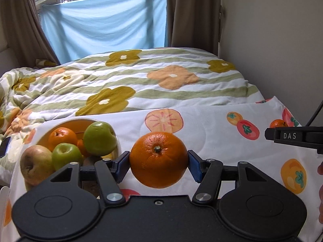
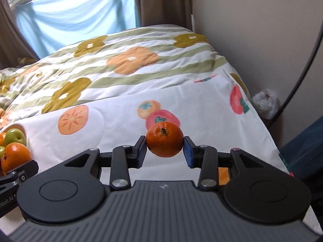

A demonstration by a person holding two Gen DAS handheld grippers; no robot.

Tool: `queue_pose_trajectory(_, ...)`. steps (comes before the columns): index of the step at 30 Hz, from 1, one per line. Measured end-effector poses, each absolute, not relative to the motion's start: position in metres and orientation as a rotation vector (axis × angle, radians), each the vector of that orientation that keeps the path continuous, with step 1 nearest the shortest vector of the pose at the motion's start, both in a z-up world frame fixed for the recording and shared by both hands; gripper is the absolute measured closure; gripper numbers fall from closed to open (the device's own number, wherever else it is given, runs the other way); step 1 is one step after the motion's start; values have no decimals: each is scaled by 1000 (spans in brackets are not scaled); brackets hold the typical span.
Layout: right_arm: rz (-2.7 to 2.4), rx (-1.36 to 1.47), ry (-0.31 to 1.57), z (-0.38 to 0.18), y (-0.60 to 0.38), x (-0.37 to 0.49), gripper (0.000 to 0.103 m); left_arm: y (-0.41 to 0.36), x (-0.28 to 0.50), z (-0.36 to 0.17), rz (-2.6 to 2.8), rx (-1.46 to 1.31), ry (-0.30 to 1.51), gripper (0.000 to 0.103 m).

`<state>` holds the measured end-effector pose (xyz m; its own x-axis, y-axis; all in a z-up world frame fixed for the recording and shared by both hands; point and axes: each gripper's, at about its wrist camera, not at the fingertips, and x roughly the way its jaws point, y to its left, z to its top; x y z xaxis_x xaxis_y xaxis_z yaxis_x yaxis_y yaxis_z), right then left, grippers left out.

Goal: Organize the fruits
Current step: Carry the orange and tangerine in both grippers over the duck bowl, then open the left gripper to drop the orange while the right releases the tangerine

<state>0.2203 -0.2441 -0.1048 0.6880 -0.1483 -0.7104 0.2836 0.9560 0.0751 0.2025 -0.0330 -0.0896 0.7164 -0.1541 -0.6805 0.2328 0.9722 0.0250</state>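
Left wrist view alone shows fruit bowl (image 1: 47,133) whole; bowl mostly cropped, right wrist.

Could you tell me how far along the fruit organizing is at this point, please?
Partly done: the bowl already holds green apples, an orange and a yellowish apple. In hand: the left gripper clamps a large orange, and the right gripper clamps a small mandarin. Left: both held fruits are not yet set down. No other loose fruit shows on the cloth.

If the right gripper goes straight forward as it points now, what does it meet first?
Probably the fruit-print cloth: the right gripper, shut on a small orange, points down at its bare part. Depth is unclear.
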Motion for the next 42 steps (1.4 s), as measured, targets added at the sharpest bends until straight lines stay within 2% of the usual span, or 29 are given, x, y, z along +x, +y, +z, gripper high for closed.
queue_pose_trajectory(12,34,88,737,-74,-168,229,50,27,173,-67,22,42,692,39)
queue_pose_trajectory(23,253,16,747,-82,-94,241,50,75,189,-94,128,57,708,39)
queue_pose_trajectory(42,419,-33,774,-100,-29,263,50,84,205,-121,108,99,729,39)
